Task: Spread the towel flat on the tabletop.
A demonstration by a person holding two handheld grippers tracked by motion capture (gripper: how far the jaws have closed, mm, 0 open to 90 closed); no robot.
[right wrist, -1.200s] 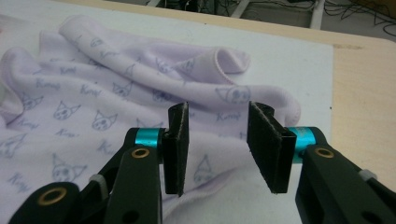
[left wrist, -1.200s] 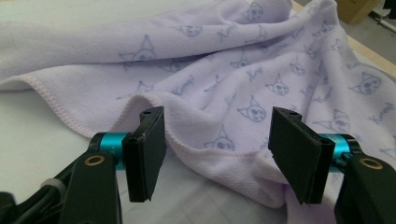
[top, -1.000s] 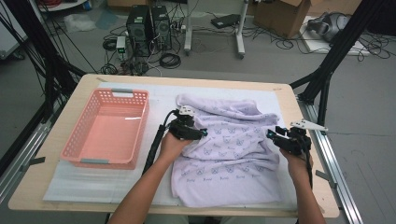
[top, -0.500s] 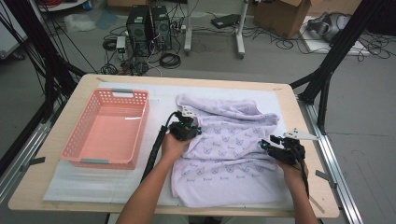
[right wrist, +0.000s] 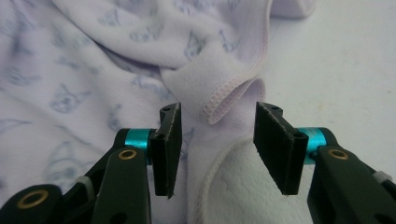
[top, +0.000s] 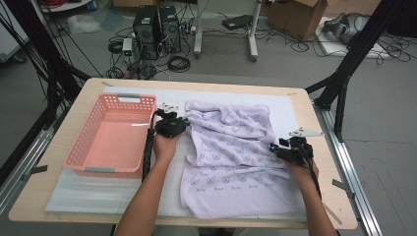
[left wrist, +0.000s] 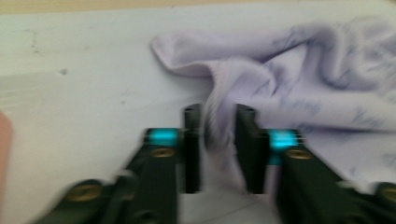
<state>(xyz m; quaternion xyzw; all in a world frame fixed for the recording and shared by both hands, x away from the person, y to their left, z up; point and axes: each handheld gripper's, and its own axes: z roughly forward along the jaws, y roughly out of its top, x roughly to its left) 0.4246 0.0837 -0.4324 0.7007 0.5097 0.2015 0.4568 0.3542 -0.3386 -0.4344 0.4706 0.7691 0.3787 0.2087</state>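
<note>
A lavender printed cloth (top: 231, 147) lies rumpled on the white mat in the middle of the table. My left gripper (top: 176, 122) is at the cloth's far left corner, beside the basket. In the left gripper view that gripper (left wrist: 218, 112) is shut on a raised fold of the cloth (left wrist: 303, 84). My right gripper (top: 287, 150) is at the cloth's right edge. In the right gripper view it (right wrist: 219, 109) stands open, and a folded, stitched hem of the cloth (right wrist: 93, 70) sits between the jaws, touching neither pad.
An empty pink plastic basket (top: 78, 152) stands at the left of the table, just beside my left hand. A white mat (top: 98, 191) covers the wooden tabletop (top: 307, 113). Black frame posts rise at both sides of the table.
My left gripper has moved left toward the basket, drawing the cloth's corner with it. My right gripper has shifted left from the table's right edge onto the cloth's hem.
</note>
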